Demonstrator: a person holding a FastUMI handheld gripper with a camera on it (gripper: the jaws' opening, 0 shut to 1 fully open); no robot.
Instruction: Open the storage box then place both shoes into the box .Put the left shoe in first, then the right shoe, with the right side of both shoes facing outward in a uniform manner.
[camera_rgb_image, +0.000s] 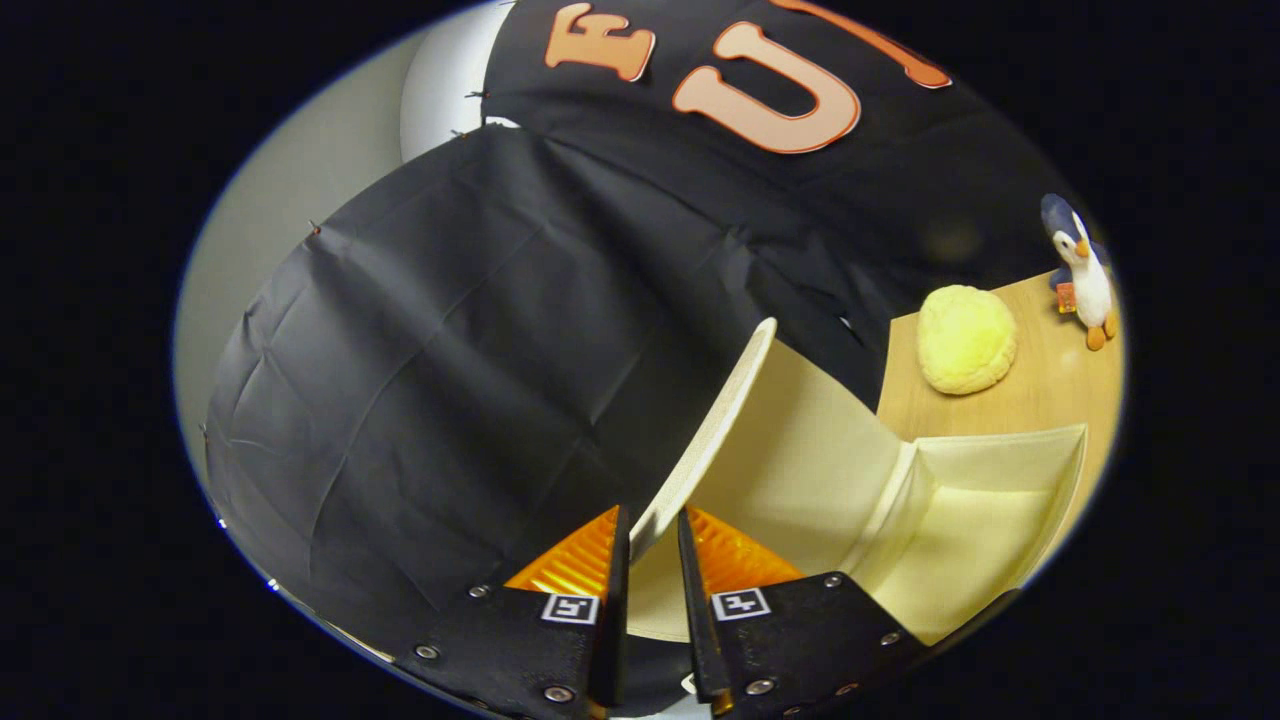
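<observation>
Still on opening step: my fingers (655, 545) nearly closed, pinching lid (715, 420) edge, storage box (985, 500) sitting open near desk (1040, 395) edge. Next I'd guess swing lid fully back, let go.

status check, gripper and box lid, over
Gripper pinching edge of lid. Lid raised, storage box open, inside looks bare. Yellow bun and toy penguin on table beyond, not in the way.
</observation>
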